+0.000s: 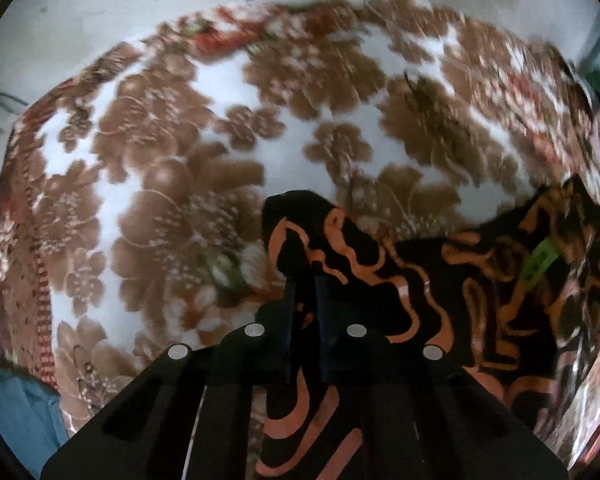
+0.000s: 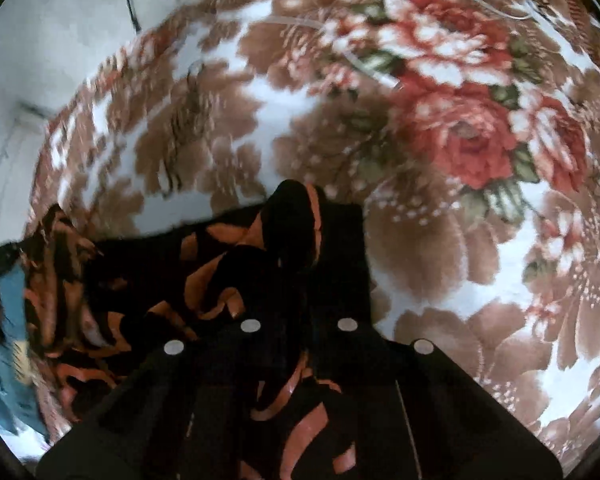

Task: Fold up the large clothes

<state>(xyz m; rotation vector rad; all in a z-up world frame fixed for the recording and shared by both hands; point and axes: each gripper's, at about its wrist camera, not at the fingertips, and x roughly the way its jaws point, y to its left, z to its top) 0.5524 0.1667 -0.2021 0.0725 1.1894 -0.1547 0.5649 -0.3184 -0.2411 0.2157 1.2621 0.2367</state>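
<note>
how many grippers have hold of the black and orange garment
2: the left gripper pinches one bunched edge of the black and orange garment; the right gripper pinches another.

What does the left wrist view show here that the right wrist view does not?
Only the left wrist view shows a bright green clip-like piece on the garment, and the blanket's red patterned border.

Only the right wrist view shows the large red rose print with green leaves on the blanket.

Both show a black garment with orange wavy stripes lying on a brown-and-white floral plush blanket, and each view's own gripper, left gripper and right gripper, shut on a fold of that garment.
</note>
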